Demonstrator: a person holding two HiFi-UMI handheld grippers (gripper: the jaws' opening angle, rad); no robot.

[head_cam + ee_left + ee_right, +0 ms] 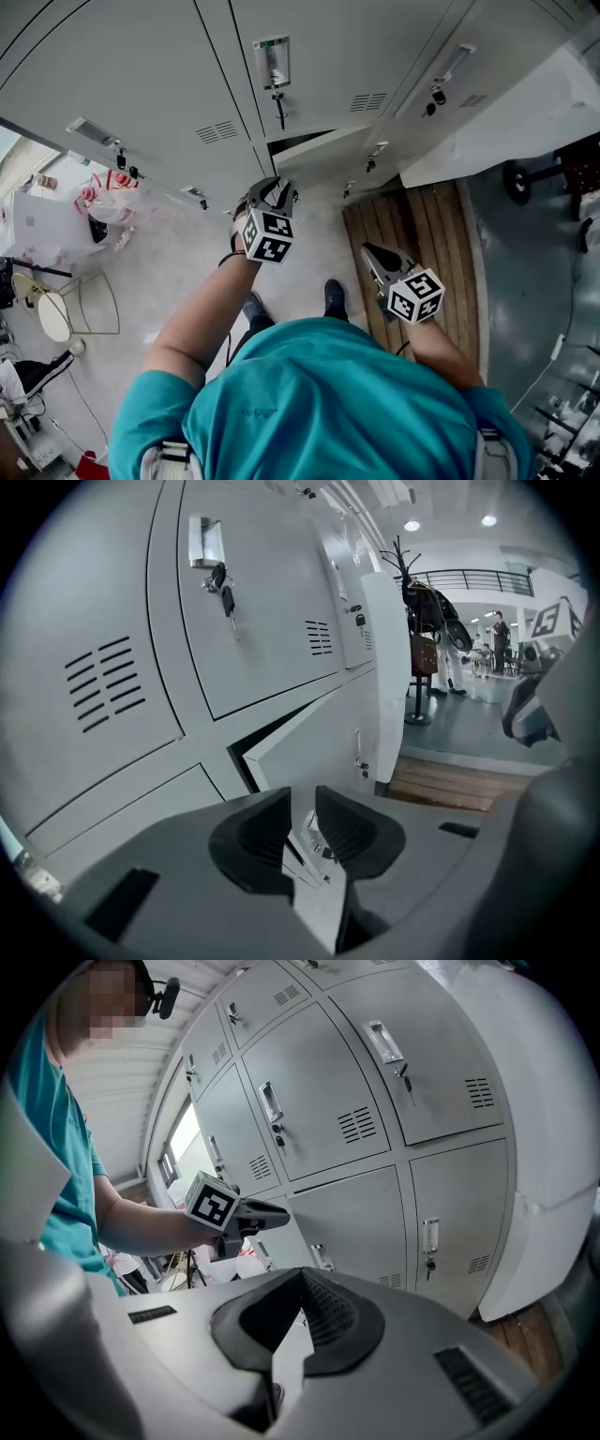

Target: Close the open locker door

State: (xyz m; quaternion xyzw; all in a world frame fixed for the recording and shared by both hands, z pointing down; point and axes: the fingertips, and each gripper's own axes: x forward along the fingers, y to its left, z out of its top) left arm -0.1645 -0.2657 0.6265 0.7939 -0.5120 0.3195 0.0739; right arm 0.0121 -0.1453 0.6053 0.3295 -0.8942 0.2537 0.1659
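Observation:
The open locker door (323,148) belongs to a lower grey locker and stands ajar, with a dark gap along its upper edge. In the left gripper view the same door (314,738) swings out towards me, its latch on the right edge. My left gripper (274,187) is raised just short of that door, jaws open. Its jaws (302,799) stand apart with nothing between them; only lockers lower down show through the gap. My right gripper (370,248) hangs lower on the right over the boards, shut and empty (301,1274). The left gripper (262,1213) also shows in the right gripper view.
Keys (278,108) hang from the lock of the locker above the open door. A wooden platform (422,244) lies on the floor to the right, beside a white rounded block (506,122). A wire chair and clutter (66,300) stand at the left. A coat rack (422,602) stands further off.

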